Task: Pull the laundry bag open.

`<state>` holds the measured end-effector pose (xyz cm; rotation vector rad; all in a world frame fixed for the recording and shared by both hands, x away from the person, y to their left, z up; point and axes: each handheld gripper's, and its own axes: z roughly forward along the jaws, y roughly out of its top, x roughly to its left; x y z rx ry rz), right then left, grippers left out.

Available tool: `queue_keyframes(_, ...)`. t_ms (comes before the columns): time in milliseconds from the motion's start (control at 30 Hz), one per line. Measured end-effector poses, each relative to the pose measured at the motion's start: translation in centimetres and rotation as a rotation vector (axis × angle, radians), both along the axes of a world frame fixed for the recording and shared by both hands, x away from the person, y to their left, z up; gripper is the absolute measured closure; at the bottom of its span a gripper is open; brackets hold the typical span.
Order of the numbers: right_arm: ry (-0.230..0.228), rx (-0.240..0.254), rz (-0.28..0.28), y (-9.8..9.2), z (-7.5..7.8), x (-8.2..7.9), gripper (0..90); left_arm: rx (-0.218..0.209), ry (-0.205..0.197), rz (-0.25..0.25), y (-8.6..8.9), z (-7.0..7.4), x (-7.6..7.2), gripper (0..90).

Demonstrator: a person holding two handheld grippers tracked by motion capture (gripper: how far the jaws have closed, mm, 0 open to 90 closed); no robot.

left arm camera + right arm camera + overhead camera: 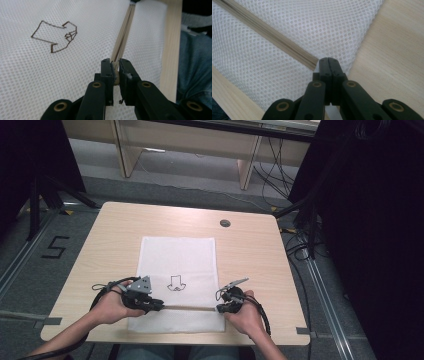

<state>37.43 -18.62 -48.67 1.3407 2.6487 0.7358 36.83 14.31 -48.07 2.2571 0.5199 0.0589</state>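
- As seen from the high view, a white mesh cloth [178, 280] is laid flat on the table [110, 250], with an arrow outline [175, 282] drawn near its middle. A thin tan band [187, 308] is stretched straight across the cloth's near part, between the left gripper [156, 305] and the right gripper [220, 309], each held in a hand.
- In the left gripper view, the jaws are clamped on the end of the band [122, 37], which looks like a bundle of thin strands running away over the cloth [37, 75]. The arrow drawing [56, 36] sits off to the left, well apart from the band.
- In the right gripper view, the jaws are pressed together, and the band [269, 35] is seen running up to their tips; the pinched bit itself is hidden. Bare table [392, 50] is seen at right, just beside the cloth [312, 25] edge.
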Motion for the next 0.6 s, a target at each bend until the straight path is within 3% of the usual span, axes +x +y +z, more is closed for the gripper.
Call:
queue_keyframes(100, 0.023, -0.003, -0.024, 0.11, 0.09, -0.16, 90.0, -0.009, 0.001, 0.0, 0.11, -0.01, 0.01, 82.0)
queue_keyframes(600, 0.015, -0.007, -0.017, 0.09, 0.07, -0.17, 90.0, -0.001, 0.005, 0.006, 0.42, -0.17, -0.04, 82.0)
